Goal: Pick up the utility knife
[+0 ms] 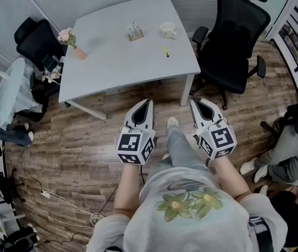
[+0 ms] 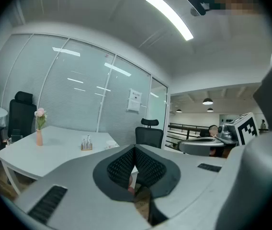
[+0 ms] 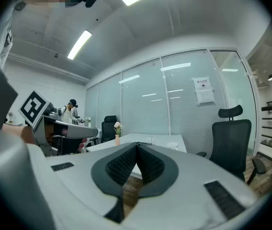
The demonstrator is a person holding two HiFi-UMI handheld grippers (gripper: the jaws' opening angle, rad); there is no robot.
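Black mesh of an office chair point(image 1: 36, 38) fills the upper left of the head view, beside a pale grey table point(image 1: 112, 62) that takes the upper middle. On the table's left corner stands a pink vase point(image 1: 79, 53) with flowers. Further right, near the far edge, sit a small rack point(image 1: 135, 32) and a white cup point(image 1: 167, 30). The utility knife point(image 1: 166, 51), small and yellow, lies flat on the tabletop just below the cup in the frame, toward the table's right edge. It is well apart from both grippers and touched by neither.

Below the table, over the wood-plank floor point(image 1: 75, 140), the left gripper point(image 1: 149, 102) is held out in mid-frame at the end of the bare left forearm point(image 1: 128, 185). It is roughly level and points up the frame toward the table's near edge. Its own view shows the two jaws together, ribbed pads meeting at the tips, with nothing between them. Just right of it, the right gripper point(image 1: 193, 102) is held the same way on the right forearm point(image 1: 232, 176). The two tools sit side by side, their tips angling slightly toward each other. The right gripper's jaws too are closed on nothing. A second black chair point(image 1: 235, 41) stands at the table's right end, and another person point(image 1: 285, 151) sits at the right edge of the frame.
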